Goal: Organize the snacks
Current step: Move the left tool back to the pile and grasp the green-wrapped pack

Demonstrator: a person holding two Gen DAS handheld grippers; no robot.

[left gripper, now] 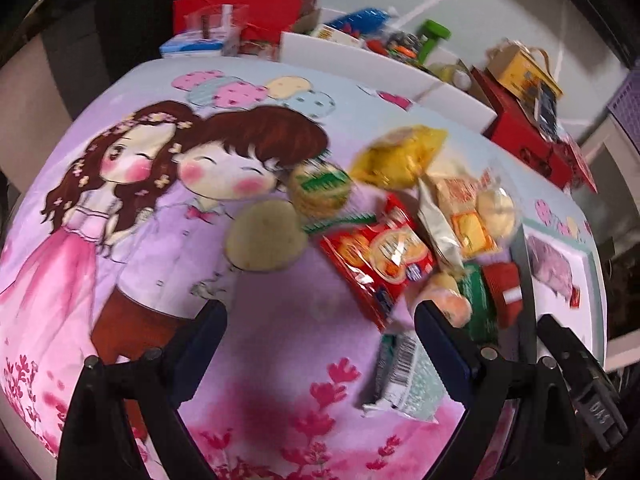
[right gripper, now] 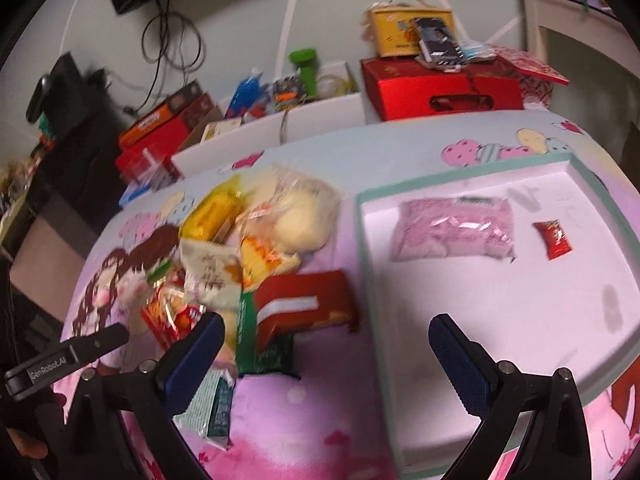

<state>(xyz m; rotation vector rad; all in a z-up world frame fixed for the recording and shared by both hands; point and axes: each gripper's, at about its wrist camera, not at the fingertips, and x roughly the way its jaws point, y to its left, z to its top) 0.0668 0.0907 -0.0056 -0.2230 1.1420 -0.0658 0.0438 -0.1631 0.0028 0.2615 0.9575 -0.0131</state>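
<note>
Left gripper [left gripper: 320,328] spread wide, empty, lower frame above printed cloth [left gripper: 132,240]. Right gripper [right gripper: 326,344] likewise wide, empty. Snack pile [right gripper: 256,248] centre-left; tray [right gripper: 500,320] right, holding pink packet [right gripper: 454,234] and small red packet [right gripper: 554,239].

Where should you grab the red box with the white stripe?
Probably grip the red box across its two long sides near the middle, coming from above. It lies flat on top of the green packet, so its sides are clear. The right gripper, open, is nearest.
</note>
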